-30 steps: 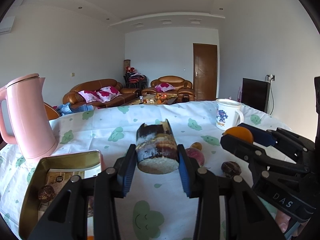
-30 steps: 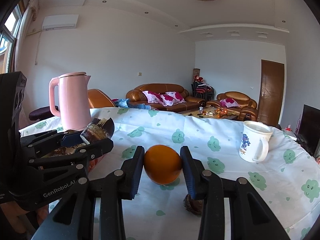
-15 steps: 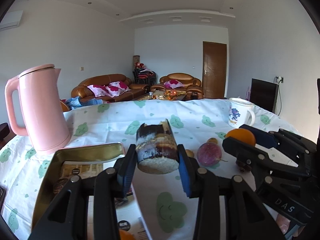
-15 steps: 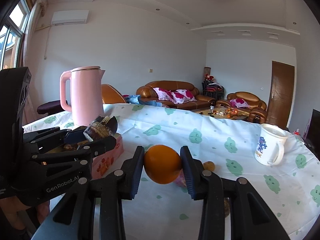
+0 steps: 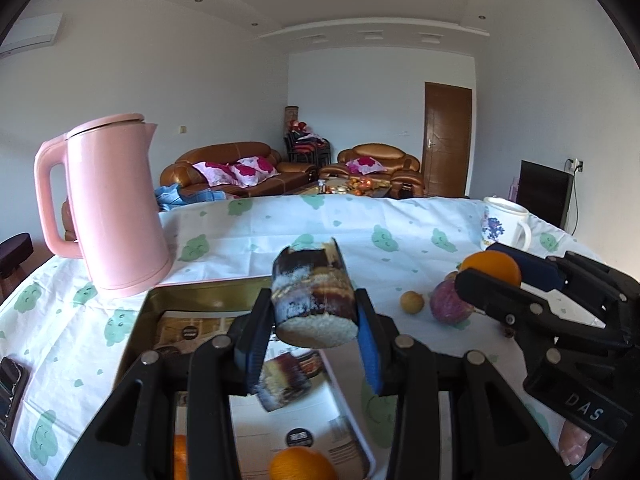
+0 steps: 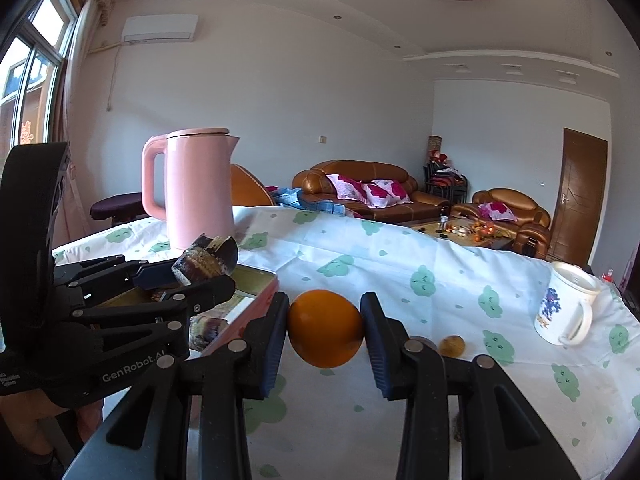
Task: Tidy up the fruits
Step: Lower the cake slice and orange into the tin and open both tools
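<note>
Holding a dark, cut piece of fruit (image 5: 314, 294) clamped in my left tongs (image 5: 314, 320), I am keeping it above the golden tin (image 5: 192, 292) that is sitting on the near left part of the bench (image 6: 400, 264), because that tin looks to be where the fruit is being gathered. Another dark cut piece (image 5: 282, 380) is already lying inside it, and an orange fruit (image 5: 302, 464) is resting at its near end, so I am judging the sorting to be partly done. My right tongs (image 6: 325, 328) are gripping an orange (image 6: 325, 328) by its two sides, squeezed at its widest part so it is not slipping out, and I am carrying it just right of the tin, raised off the cloth. A purple round fruit (image 5: 450, 306) and a small yellow fruit (image 5: 412, 302) are waiting on the bench to the right of the tin, beyond my right tongs in the left view. The pink kettle (image 5: 108, 204) is standing at the far left, close behind the tin, and the white mug (image 6: 564, 306) is standing far right, well apart from the fruit. I am reckoning the cut piece is going down first, since it is hanging right over the open tin, and I am minding the printed paper lining (image 5: 280, 428) there, which could shift under it.
</note>
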Demonstrator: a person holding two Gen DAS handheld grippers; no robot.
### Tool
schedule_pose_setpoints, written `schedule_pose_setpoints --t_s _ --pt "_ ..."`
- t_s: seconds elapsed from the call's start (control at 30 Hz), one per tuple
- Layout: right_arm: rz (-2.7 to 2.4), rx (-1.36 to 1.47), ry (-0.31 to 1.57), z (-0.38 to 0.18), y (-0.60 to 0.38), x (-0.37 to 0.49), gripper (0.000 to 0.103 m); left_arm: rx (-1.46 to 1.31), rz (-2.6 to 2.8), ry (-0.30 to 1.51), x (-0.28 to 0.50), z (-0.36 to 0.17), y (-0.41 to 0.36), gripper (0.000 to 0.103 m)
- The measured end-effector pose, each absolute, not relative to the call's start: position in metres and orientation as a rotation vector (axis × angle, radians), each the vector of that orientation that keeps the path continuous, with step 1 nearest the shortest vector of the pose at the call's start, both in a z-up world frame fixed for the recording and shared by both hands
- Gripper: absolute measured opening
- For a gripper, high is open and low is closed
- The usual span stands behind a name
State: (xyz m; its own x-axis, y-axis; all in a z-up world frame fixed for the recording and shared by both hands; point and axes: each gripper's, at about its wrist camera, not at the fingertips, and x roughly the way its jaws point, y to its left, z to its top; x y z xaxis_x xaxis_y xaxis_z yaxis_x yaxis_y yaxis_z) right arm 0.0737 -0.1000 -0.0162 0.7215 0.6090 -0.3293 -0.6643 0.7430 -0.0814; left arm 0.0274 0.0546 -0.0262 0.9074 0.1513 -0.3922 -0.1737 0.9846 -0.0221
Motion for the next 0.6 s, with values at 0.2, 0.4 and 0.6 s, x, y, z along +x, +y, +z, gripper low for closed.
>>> schedule_pose_setpoints --t_s 0.2,0.4,0.6 --pt "0.743 -0.205 0.296 -0.013 -0.087 0.070 0.039 -0.068 0.195 0.410 0.021 -0.027 0.069 0.041" --pt "0.773 -0.224 0.299 -0.011 -0.070 0.067 0.039 -0.084 0.220 0.416 0.015 -0.027 0.084 0.041" --pt "0.800 -0.245 0.295 -0.010 -0.057 0.063 0.039 -0.100 0.254 0.417 0.008 -0.024 0.102 0.041"
